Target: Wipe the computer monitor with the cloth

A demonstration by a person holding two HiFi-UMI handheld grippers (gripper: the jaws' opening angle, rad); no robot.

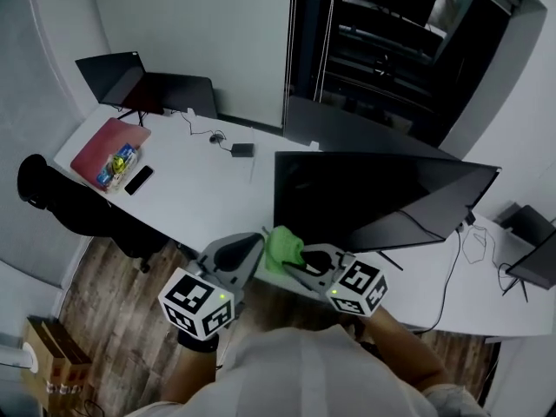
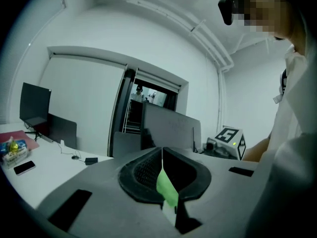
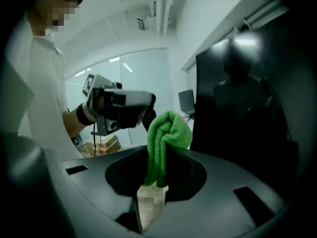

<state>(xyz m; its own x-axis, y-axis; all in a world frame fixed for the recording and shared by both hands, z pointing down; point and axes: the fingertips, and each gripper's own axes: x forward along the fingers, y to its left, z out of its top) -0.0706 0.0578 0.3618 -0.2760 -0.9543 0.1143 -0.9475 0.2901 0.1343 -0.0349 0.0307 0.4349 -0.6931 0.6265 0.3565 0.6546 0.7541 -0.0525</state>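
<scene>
A large dark monitor (image 1: 373, 200) stands on the white desk (image 1: 200, 194); in the right gripper view its black screen (image 3: 247, 98) fills the right side. A green cloth (image 1: 282, 248) hangs bunched in front of the monitor's lower left corner, between my two grippers. My right gripper (image 1: 297, 261) is shut on it, and the cloth (image 3: 166, 138) bulges up above the jaws (image 3: 161, 155). From the left comes my left gripper (image 1: 252, 248), its tip against the cloth. Its jaws (image 2: 162, 155) are shut, with a thin green strip of cloth (image 2: 167, 187) pinched between them.
Far left on the desk are a second dark screen (image 1: 113, 75), a red folder (image 1: 106, 146) and a phone (image 1: 138, 180). A power brick (image 1: 242, 149) with cables lies mid-desk. A black chair (image 1: 78, 205) stands at the desk's near left; boxes (image 1: 48, 354) sit on the floor.
</scene>
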